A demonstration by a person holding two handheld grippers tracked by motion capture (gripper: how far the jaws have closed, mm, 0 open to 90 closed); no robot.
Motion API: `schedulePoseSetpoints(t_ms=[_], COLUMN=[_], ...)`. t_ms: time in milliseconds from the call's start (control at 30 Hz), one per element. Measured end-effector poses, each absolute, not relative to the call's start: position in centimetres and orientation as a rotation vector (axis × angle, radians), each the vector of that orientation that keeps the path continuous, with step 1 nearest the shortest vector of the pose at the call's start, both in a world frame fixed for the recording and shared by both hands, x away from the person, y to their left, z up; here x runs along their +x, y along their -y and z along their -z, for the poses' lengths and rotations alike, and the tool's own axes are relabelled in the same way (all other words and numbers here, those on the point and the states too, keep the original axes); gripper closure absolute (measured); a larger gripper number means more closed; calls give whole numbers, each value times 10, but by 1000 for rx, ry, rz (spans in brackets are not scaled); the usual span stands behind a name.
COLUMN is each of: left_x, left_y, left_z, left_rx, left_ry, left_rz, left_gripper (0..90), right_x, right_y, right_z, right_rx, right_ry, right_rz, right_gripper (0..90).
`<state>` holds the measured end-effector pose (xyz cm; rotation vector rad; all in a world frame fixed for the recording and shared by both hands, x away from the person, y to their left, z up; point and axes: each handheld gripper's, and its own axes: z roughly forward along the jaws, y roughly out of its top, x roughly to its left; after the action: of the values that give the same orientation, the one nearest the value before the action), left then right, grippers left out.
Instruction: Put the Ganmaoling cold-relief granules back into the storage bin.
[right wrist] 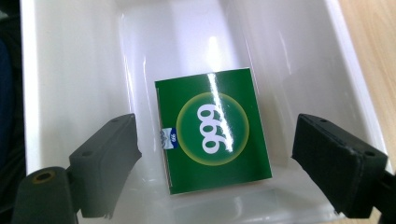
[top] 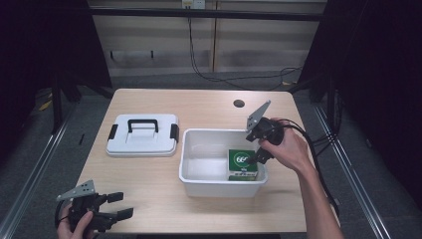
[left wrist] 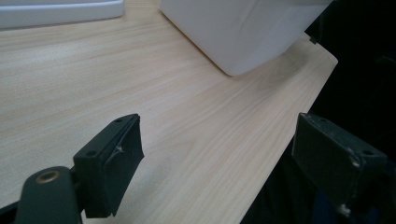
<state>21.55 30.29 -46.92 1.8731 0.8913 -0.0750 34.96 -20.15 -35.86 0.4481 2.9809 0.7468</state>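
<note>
A green box marked 999 [top: 242, 163] [right wrist: 213, 130] lies flat inside the white bin [top: 190, 169] [right wrist: 70, 70], near its right end. My right gripper [top: 260, 149] [right wrist: 219, 158] hovers open just above the box, jaws spread to either side and touching nothing. My left gripper [top: 118, 205] [left wrist: 219, 163] rests low at the table's front left corner, open and empty, with one jaw beyond the table edge. The bin's outer corner [left wrist: 238, 32] appears ahead of it.
A white lid with a black handle and side clips [top: 143, 135] [left wrist: 56, 11] lies flat left of the bin. A round cable hole [top: 239, 103] sits at the back of the wooden table [top: 149, 194]. Cables trail off the right edge.
</note>
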Motion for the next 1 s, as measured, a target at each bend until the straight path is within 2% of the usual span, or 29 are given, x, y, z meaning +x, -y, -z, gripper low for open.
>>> schedulePoseSetpoints(t_ms=[500,1000], left_x=[215,215], left_y=[-303,-303], left_z=[469,469], left_rx=[1877,1873], left_ry=[-890,-896], left_rz=[73,73], left_gripper=[160,160], right_x=[327,305], right_y=[250,290], right_z=[342,348], right_rx=[561,647], right_ry=[-2799,-2686], right_rz=[-984,-1113], right_gripper=[144,136])
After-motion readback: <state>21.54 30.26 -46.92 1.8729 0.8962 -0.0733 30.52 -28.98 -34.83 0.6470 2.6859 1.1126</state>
